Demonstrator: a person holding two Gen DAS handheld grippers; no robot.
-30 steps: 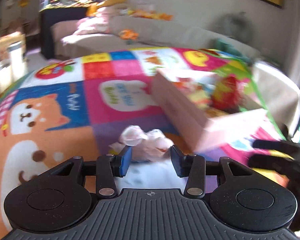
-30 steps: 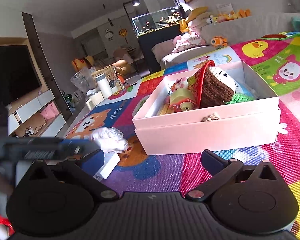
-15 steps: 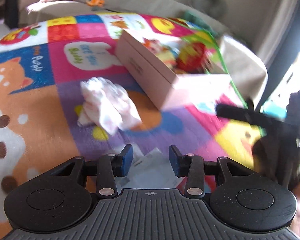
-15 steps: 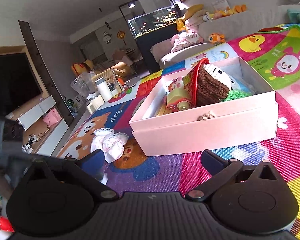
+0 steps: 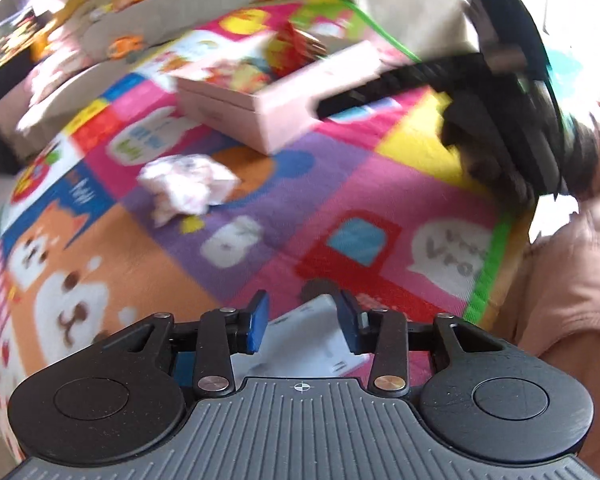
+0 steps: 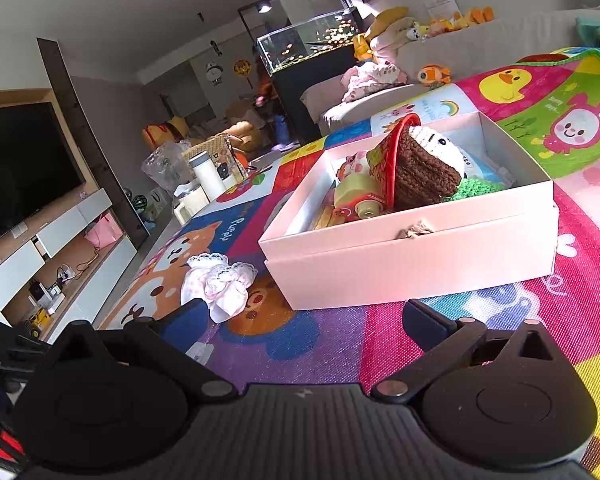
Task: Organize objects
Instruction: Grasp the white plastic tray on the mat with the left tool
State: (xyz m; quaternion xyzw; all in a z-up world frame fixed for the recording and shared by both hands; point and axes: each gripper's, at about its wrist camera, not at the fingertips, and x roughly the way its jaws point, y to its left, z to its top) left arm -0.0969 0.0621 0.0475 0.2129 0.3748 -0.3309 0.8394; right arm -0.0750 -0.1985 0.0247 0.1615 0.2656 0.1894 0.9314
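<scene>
The left gripper (image 5: 302, 322) points steeply down at the play mat (image 5: 340, 184), and its jaws are closing. A flat white item (image 5: 312, 344) sits between the blue pads (image 5: 258, 322); the view is smeared with motion blur, so it cannot be told whether the pads are pressing on it or whether it is simply lying on the mat beneath them. What the item is also cannot be made out.

Further out on the mat, up and to the left of the left gripper, lies a crumpled white cloth with lace trim (image 5: 186, 188). It rests on the purple and orange patches, just beside the near corner of the pink box (image 5: 268, 120) but apart from it. The box is open at the top, and colourful toys show inside as a blur. At the right of this view the black body of the other tool (image 5: 512, 92) reaches in above the mat, next to a peach sleeve (image 5: 572, 280).

The right gripper (image 6: 304, 316) has its jaws spread wide with nothing between them, and it hangs over the purple and pink squares of the play mat (image 6: 540, 320) in front of the pink box (image 6: 412, 268). Here the box contents are sharp: a brown and white knitted doll (image 6: 424, 160), a red-rimmed basket (image 6: 392, 160), a pale green toy (image 6: 356, 200) and green knitting (image 6: 476, 188). The white cloth (image 6: 220, 284) lies to the left of the box, close to its corner, just ahead of the gripper's left finger.
</scene>
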